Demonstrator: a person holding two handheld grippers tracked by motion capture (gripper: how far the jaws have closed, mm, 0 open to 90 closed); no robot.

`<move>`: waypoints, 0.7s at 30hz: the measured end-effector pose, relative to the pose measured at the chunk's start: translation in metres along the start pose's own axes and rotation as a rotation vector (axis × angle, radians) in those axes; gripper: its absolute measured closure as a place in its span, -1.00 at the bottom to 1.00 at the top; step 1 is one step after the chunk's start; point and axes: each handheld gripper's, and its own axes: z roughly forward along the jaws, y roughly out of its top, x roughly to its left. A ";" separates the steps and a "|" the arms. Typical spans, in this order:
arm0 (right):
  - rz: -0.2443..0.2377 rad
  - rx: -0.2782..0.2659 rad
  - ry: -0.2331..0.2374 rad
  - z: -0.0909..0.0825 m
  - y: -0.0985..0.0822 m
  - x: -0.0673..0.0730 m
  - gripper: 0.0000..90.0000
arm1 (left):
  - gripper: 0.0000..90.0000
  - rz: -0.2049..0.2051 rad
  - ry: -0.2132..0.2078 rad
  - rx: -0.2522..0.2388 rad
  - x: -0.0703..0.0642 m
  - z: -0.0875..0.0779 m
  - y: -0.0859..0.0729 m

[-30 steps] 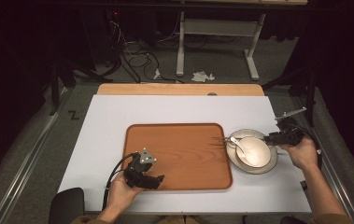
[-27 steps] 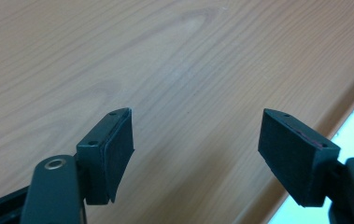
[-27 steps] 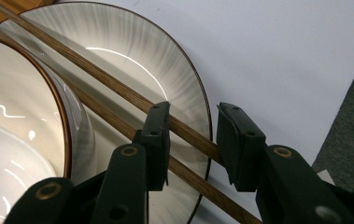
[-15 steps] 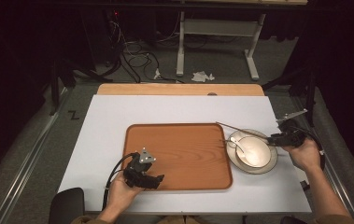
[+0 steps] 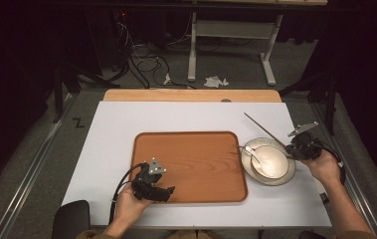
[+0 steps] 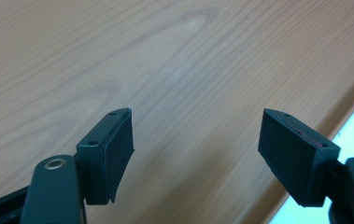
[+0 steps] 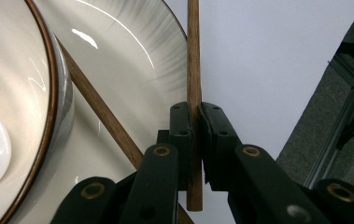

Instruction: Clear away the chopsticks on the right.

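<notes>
At the right of the white table, a grey plate [image 5: 288, 174] carries a pale bowl [image 5: 270, 160] with a white spoon [image 5: 254, 155] in it. My right gripper [image 5: 289, 148] [image 7: 196, 109] has just been closing and is now shut on a wooden chopstick [image 5: 263, 128] [image 7: 194, 56]. That chopstick slants up and away to the left over the table. A second chopstick [image 7: 97, 109] lies slanted across the plate [image 7: 132, 60] beside the bowl [image 7: 20, 93]. My left gripper [image 5: 162, 191] [image 6: 195, 140] hangs open over the near left corner of the wooden tray [image 5: 196, 159], nothing between its pads.
The tray surface [image 6: 165, 70] is bare wood, and its rim and the white table show at the lower right of the left gripper view. Beyond the table's far edge lie cables, crumpled paper [image 5: 216, 80] and a desk frame [image 5: 231, 30] on the floor.
The right gripper's jaws closed on one chopstick, whose far end swung from the tray's right edge up and away over the table. The left hand stayed where it was.
</notes>
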 end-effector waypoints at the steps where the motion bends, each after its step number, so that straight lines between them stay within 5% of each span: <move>1: 0.000 0.000 0.000 0.000 0.000 0.000 0.88 | -0.40 0.000 0.000 0.000 0.000 0.000 0.000; 14: 0.039 -0.118 -0.006 -0.030 0.003 0.011 0.89 | -0.40 0.003 0.001 -0.005 0.000 -0.002 0.000; 21: 0.039 -0.200 0.026 -0.065 0.006 0.039 0.89 | -0.40 0.001 0.000 -0.010 0.000 -0.003 0.000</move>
